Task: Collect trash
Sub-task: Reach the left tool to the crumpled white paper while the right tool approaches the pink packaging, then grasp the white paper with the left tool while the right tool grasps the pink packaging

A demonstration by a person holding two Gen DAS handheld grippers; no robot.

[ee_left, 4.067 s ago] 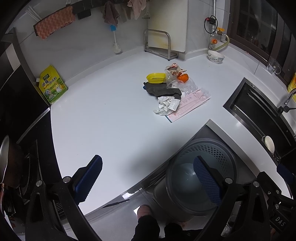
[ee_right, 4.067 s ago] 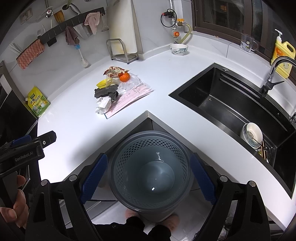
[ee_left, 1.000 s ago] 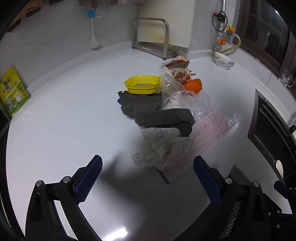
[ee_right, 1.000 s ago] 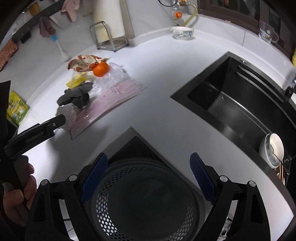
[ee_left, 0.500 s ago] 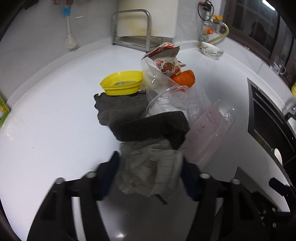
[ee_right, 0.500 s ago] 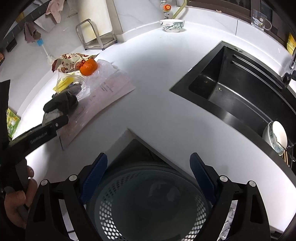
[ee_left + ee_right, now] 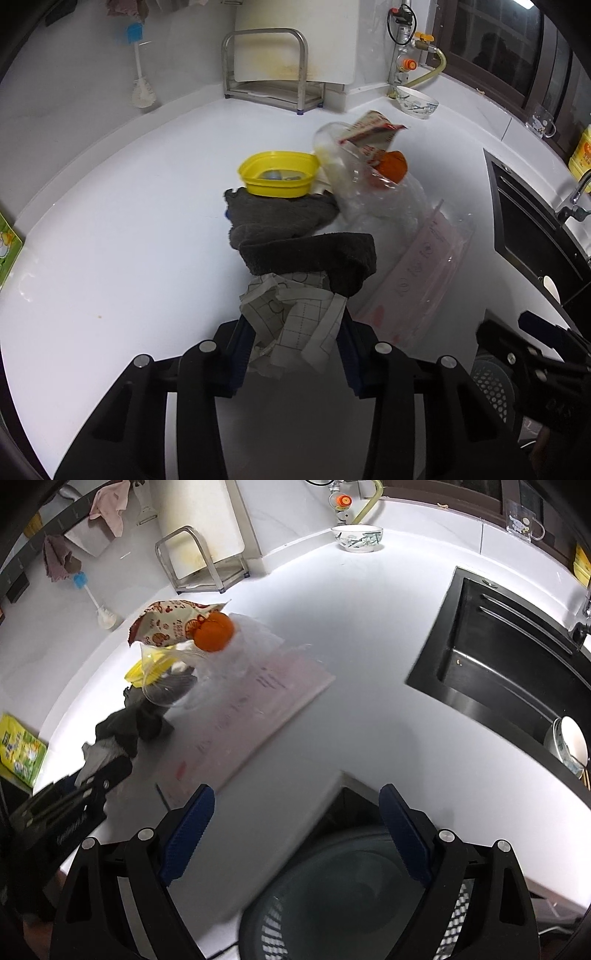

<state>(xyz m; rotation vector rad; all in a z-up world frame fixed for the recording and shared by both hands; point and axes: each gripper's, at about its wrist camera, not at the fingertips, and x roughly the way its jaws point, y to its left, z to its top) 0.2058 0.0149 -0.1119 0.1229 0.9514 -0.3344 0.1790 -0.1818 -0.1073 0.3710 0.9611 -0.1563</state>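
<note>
A pile of trash lies on the white counter point(image 7: 110, 229). It holds crumpled checked paper point(image 7: 291, 332), a dark grey cloth point(image 7: 295, 240), a yellow bowl point(image 7: 279, 177), a clear plastic cup point(image 7: 351, 184), an orange point(image 7: 393, 166), a snack wrapper point(image 7: 369, 129) and a pink plastic sleeve point(image 7: 421, 273). My left gripper point(image 7: 293, 350) is closing, its blue pads against both sides of the crumpled paper. My right gripper point(image 7: 297, 834) stands open with nothing between its fingers, over the counter's inner corner and the grey perforated bin point(image 7: 351, 897). The pile sits to its upper left.
A black sink point(image 7: 517, 664) with a bowl in it lies at the right. At the back wall stand a metal rack point(image 7: 264, 66) with a cutting board, a patterned bowl point(image 7: 417, 101) and a bottle brush point(image 7: 140, 92). A green-yellow packet point(image 7: 22, 753) leans at the far left.
My left gripper came forward onto the pile and its jaws narrowed from wide open to around the crumpled paper. The right gripper shifted from over the bin toward the counter.
</note>
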